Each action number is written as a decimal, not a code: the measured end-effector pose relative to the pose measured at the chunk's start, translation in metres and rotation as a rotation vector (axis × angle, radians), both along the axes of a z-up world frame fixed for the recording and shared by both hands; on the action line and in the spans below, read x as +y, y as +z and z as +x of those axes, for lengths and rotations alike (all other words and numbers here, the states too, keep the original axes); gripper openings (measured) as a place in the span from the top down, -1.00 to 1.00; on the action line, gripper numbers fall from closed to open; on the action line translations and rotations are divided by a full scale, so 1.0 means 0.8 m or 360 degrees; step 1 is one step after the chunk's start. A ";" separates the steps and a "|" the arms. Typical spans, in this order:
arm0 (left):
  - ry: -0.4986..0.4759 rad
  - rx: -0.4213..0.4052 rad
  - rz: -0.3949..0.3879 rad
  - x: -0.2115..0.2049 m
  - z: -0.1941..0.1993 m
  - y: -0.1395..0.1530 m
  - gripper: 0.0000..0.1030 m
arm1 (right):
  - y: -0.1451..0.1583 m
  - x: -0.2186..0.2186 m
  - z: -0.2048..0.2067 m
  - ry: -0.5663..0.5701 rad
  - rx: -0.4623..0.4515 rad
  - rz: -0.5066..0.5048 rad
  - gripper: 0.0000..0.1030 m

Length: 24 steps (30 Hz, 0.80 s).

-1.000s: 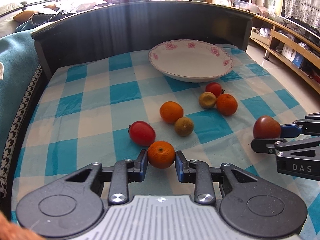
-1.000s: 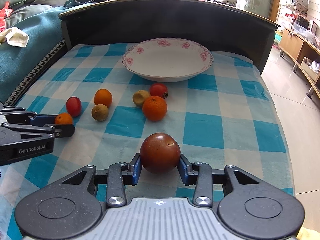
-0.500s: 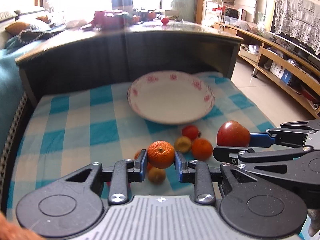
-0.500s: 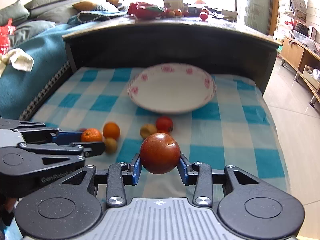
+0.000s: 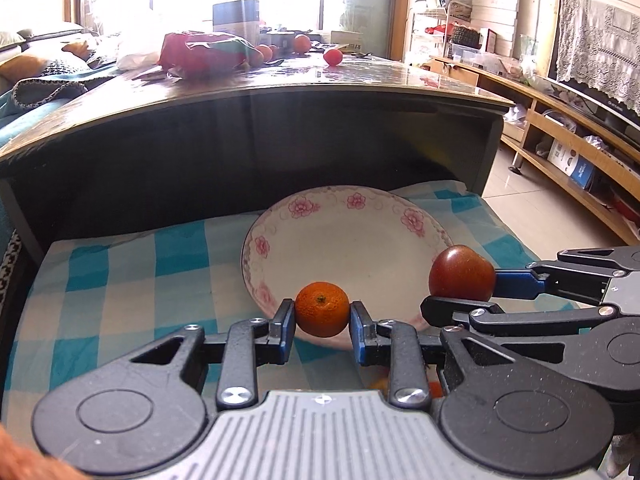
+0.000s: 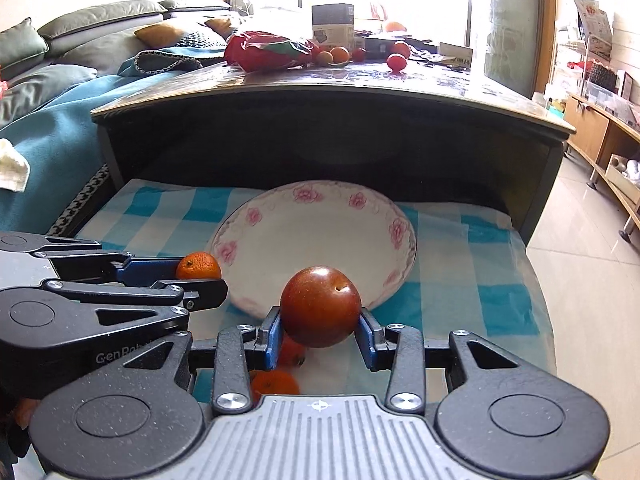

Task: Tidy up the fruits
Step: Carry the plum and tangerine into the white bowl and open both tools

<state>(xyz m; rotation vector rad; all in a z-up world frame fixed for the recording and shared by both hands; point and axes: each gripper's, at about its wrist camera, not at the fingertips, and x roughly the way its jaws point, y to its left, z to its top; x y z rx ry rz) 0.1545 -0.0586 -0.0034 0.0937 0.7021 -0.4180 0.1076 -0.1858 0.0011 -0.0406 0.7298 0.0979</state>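
Gripping a small round orange tangerine [image 5: 322,309], my left tool [image 5: 322,320] now hangs over the white floral-rimmed plate [image 5: 360,248]; my right tool [image 6: 320,326] has carried its dark red round tomato [image 6: 320,306] to the rim.

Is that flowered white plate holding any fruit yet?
Empty: the flowered white plate shows bare white inside in both views; both fruits sit in claws.

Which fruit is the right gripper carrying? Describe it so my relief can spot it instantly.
Find the white floral plate on the blue checked cloth. At its near rim, the right gripper clamps a dark red-brown fruit. It is bigger, smoother and darker than the orange mandarin in the left gripper.
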 end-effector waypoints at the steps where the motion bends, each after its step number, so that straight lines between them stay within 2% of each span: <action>1: -0.0002 -0.0002 0.0006 -0.002 0.005 -0.001 0.28 | -0.001 -0.002 0.006 -0.0001 -0.0012 -0.0005 0.36; 10: 0.0002 0.0033 0.0028 -0.008 0.026 -0.013 0.28 | -0.013 -0.012 0.039 0.0031 -0.0019 -0.0018 0.35; 21: 0.0017 0.0057 0.0025 -0.005 0.034 -0.021 0.25 | -0.024 -0.011 0.050 0.0063 0.0013 -0.0023 0.29; 24: 0.0027 0.0055 0.0023 -0.005 0.034 -0.020 0.19 | -0.025 -0.012 0.051 0.0066 0.0014 -0.0025 0.29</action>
